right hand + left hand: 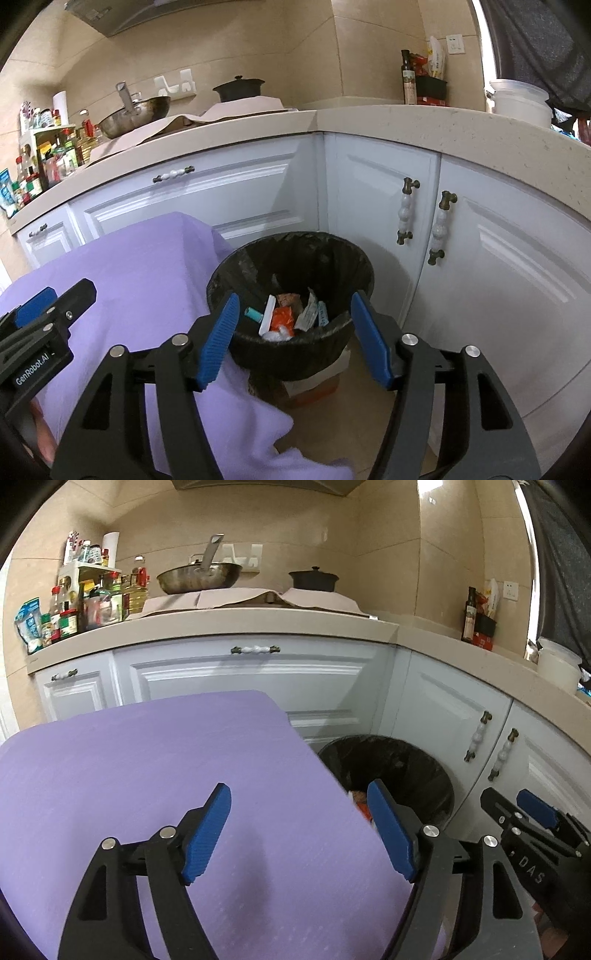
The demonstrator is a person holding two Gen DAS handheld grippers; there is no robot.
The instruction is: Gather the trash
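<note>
A round trash bin (291, 254) lined with a black bag stands on the floor in the corner of the white cabinets; in the left wrist view the trash bin (406, 768) is half hidden by a table edge. Inside lie several scraps of trash (291, 314): wrappers, an orange packet, a white strip, a small teal piece. My right gripper (295, 332) hangs open over the bin's near rim, nothing between its blue pads. My left gripper (301, 832) is open over the purple cloth (147, 775), empty. Each gripper shows at the edge of the other's view.
The purple cloth (147, 277) covers a table left of the bin. White cabinet doors (388, 206) with knobbed handles stand close behind and right of the bin. The beige counter (221, 627) carries a wok, a black pot, several bottles and a white bucket.
</note>
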